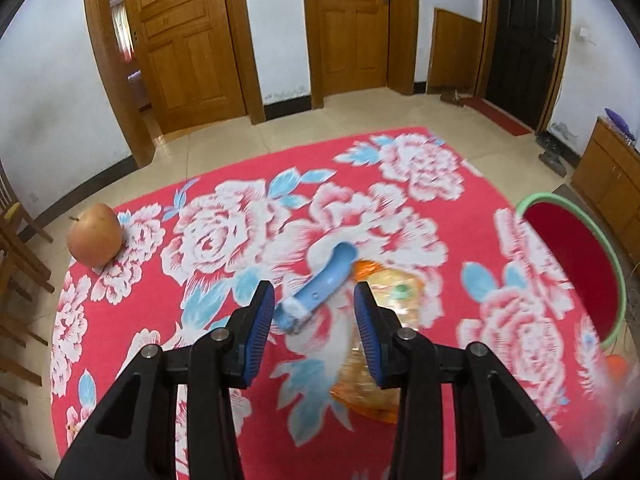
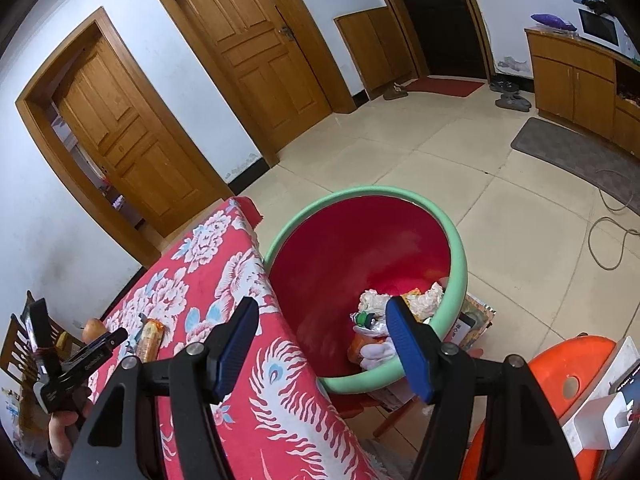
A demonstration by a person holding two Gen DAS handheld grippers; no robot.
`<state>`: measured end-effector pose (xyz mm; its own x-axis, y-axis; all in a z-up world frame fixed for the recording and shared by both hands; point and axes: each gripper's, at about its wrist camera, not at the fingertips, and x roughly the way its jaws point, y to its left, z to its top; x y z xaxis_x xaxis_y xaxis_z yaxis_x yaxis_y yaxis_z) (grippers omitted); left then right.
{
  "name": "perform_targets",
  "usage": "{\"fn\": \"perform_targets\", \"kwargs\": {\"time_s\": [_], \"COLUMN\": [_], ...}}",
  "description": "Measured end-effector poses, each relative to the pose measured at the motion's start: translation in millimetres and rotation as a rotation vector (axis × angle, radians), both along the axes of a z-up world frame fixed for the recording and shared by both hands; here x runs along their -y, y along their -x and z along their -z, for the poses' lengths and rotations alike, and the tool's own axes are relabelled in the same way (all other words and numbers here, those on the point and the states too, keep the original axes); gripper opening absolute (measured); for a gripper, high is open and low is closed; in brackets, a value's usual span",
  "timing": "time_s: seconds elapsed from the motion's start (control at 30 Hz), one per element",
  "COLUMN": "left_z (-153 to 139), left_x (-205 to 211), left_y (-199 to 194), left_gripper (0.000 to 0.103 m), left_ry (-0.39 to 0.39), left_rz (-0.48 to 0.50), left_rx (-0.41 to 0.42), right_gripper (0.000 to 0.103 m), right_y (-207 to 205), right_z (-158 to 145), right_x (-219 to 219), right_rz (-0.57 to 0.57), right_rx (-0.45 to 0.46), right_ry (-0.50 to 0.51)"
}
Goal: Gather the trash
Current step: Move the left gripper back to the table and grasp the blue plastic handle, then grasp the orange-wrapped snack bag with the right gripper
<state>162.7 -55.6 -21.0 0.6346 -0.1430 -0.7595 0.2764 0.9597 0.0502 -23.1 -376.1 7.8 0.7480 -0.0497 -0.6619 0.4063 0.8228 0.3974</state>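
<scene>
Trash left on the table is what I judge first: an orange snack wrapper [image 1: 384, 344] lies flat on the red flowered tablecloth [image 1: 224, 240], with a small blue-handled tool [image 1: 320, 292] resting beside its near-left edge and perhaps overlapping it, though the blur keeps me from being sure. My left gripper [image 1: 314, 312] hangs just above them, jaws parted and pinching nothing, the blue tool showing in the gap. The wrapper looks light, thin and crinkly, so I expect it to slide on the cloth and crumple under pressure; a pinch on a raised edge or the sealed end should hold better than the slick middle. The tool looks rigid and would take a firm grip across its handle. My right gripper [image 2: 324, 340] is spread wide and empty above the red basin [image 2: 456, 280], which sits beside the table edge with wrappers and crumpled paper already inside. An apple [image 1: 94, 236] stands well apart at the far left.
</scene>
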Motion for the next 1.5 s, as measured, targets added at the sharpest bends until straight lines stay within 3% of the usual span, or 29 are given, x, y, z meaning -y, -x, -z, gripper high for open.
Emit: {"fn": "perform_targets", "kwargs": {"time_s": [0.13, 0.27, 0.37, 0.5, 0.63, 0.9, 1.23, 1.5], "left_z": [16, 25, 25, 30, 29, 16, -22, -30], "left_x": [-1, 5, 6, 10, 8, 4, -18, -45], "left_y": [-12, -16, -17, -19, -20, -5, 43, 74], "left_gripper": [0.041, 0.041, 0.040, 0.027, 0.026, 0.026, 0.026, 0.026], "left_ry": [-0.021, -0.079, -0.075, -0.117, -0.107, -0.024, 0.193, 0.270], "left_rz": [0.015, 0.043, 0.065, 0.062, 0.053, 0.035, -0.024, -0.102], "left_rx": [-0.044, -0.028, -0.022, -0.026, -0.028, -0.046, -0.039, -0.037], "right_gripper": [0.069, 0.069, 0.069, 0.069, 0.069, 0.069, 0.069, 0.069], "right_y": [-5, -9, -10, -9, -9, -5, 8, 14], "right_z": [2, 5, 9, 11, 14, 15, -2, -23], "right_x": [-3, -6, -6, -5, -3, -1, -15, -43], "right_rz": [0.001, -0.003, -0.004, -0.007, -0.012, -0.012, -0.055, -0.116], "right_rx": [-0.015, -0.032, -0.038, -0.041, -0.044, -0.033, 0.014, 0.063], "right_ry": [0.012, 0.017, 0.015, 0.006, -0.008, -0.024, -0.022, -0.001]}}
